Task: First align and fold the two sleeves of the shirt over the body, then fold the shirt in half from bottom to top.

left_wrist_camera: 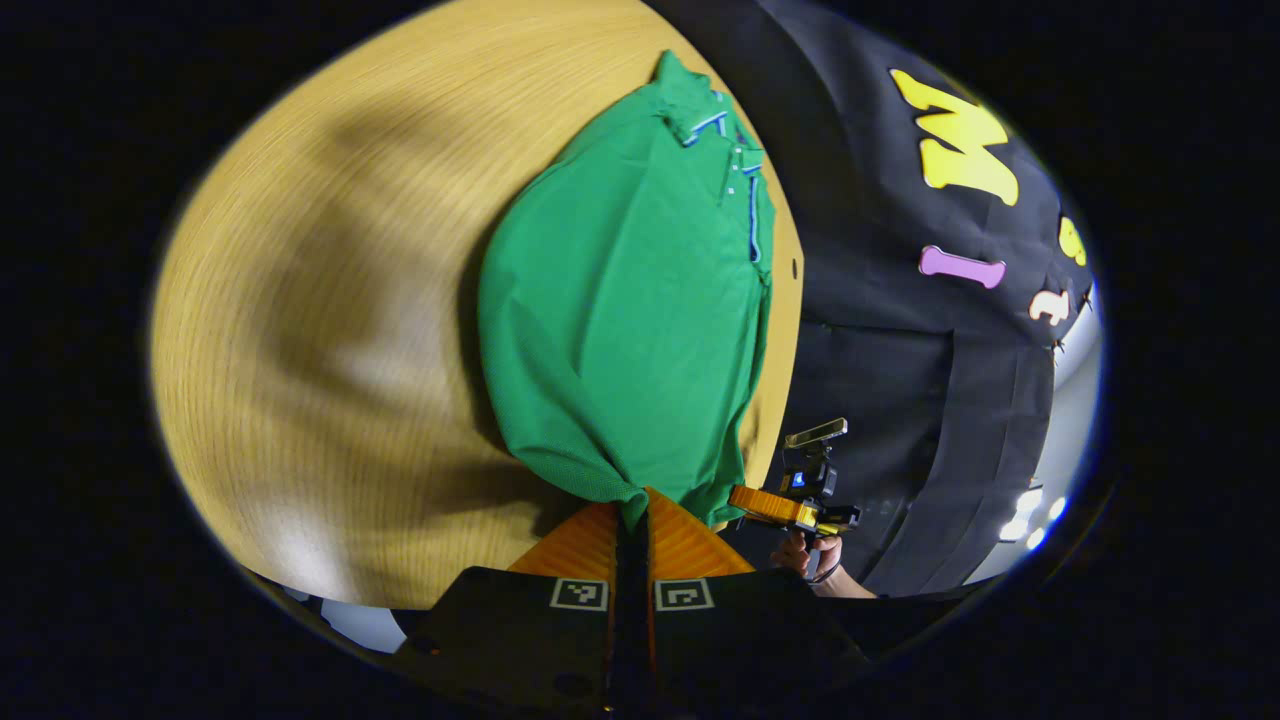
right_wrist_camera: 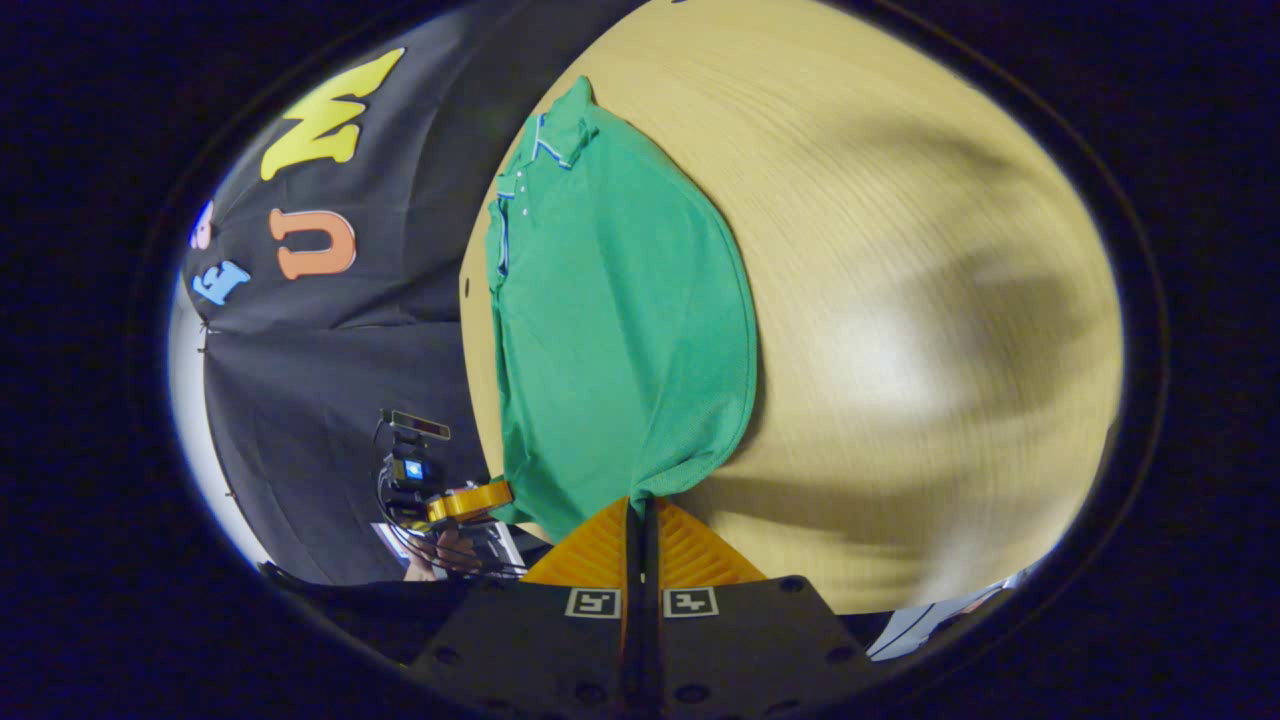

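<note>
Green knit cloth makes up the short-sleeved polo shirt (left_wrist_camera: 630, 320), which lies on the pale wood-grain desk (left_wrist_camera: 330, 300) with its striped collar at the end farthest from both cameras and its sleeves already folded in over the body, so the outline is a narrow oblong. In the left gripper view, the left hand-held gripper (left_wrist_camera: 634, 512) is clenched on one bottom corner of the shirt, the hem cloth bunched into a point between its two closed fingers. In that view the right hand-held gripper (left_wrist_camera: 762, 503) sits just beside the shirt's other bottom corner, with a hand (left_wrist_camera: 812, 556) below it. In the right gripper view, the right hand-held gripper (right_wrist_camera: 638, 508) is likewise clamped on its bottom corner of the shirt (right_wrist_camera: 620, 330), the cloth pinched to a peak and lifted slightly off the desk (right_wrist_camera: 900, 300). There the left hand-held gripper (right_wrist_camera: 480, 497) touches the shirt's hem at the opposite corner.
</note>
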Available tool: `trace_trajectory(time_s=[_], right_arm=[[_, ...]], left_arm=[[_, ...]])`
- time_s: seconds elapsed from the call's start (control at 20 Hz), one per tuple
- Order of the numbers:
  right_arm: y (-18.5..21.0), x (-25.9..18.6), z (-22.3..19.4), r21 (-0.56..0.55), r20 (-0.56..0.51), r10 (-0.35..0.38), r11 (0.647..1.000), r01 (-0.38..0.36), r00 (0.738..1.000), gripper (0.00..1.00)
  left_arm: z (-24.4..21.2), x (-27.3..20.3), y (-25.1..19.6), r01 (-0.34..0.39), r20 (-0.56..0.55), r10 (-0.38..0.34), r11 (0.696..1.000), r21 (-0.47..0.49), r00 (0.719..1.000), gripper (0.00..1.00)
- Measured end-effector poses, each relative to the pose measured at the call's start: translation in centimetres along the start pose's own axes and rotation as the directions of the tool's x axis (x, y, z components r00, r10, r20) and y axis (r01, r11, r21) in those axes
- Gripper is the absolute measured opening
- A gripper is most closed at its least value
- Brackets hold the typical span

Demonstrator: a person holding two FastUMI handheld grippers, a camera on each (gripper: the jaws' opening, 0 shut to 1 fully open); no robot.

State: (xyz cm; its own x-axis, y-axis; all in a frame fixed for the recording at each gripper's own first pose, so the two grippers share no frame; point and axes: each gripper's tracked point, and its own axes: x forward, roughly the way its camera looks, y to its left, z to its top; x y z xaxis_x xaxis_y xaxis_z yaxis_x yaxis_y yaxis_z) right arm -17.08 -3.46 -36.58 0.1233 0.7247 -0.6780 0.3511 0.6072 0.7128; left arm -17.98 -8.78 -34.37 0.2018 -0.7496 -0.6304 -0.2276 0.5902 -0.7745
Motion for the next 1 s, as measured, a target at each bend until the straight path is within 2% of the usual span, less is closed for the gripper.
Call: trace_trajectory(time_s=[0.25, 0.4, 0.6, 0.75, 0.9, 1.0], right_arm=[[4.7, -3.2, 3.1, 0.014, 0.101, 0.099, 0.995, -0.101, 0.990, 0.01], [8.0, -5.3, 5.5, 0.005, 0.171, 0.171, 0.985, -0.174, 0.970, 0.01], [12.6, -7.3, 8.8, -0.044, 0.233, 0.247, 0.969, -0.244, 0.941, 0.01], [16.2, -9.0, 11.5, -0.112, 0.254, 0.281, 0.959, -0.260, 0.925, 0.01], [19.3, -9.5, 14.4, -0.166, 0.271, 0.303, 0.950, -0.266, 0.914, 0.01], [20.8, -9.3, 16.5, -0.195, 0.283, 0.305, 0.947, -0.257, 0.909, 0.01]], left_arm=[[3.0, -2.2, -2.8, -0.062, 0.081, 0.049, 0.985, 0.161, 0.995, 0.03], [6.0, -4.4, -3.7, -0.159, 0.166, 0.115, 0.948, 0.277, 0.979, 0.03], [9.7, -6.0, -6.0, -0.217, 0.254, 0.129, 0.908, 0.358, 0.959, 0.03], [12.7, -6.7, -8.2, -0.249, 0.301, 0.126, 0.874, 0.417, 0.945, 0.03], [15.9, -7.7, -10.3, -0.293, 0.350, 0.121, 0.819, 0.493, 0.929, 0.03], [18.6, -8.3, -11.8, -0.309, 0.386, 0.108, 0.802, 0.511, 0.916, 0.03]])
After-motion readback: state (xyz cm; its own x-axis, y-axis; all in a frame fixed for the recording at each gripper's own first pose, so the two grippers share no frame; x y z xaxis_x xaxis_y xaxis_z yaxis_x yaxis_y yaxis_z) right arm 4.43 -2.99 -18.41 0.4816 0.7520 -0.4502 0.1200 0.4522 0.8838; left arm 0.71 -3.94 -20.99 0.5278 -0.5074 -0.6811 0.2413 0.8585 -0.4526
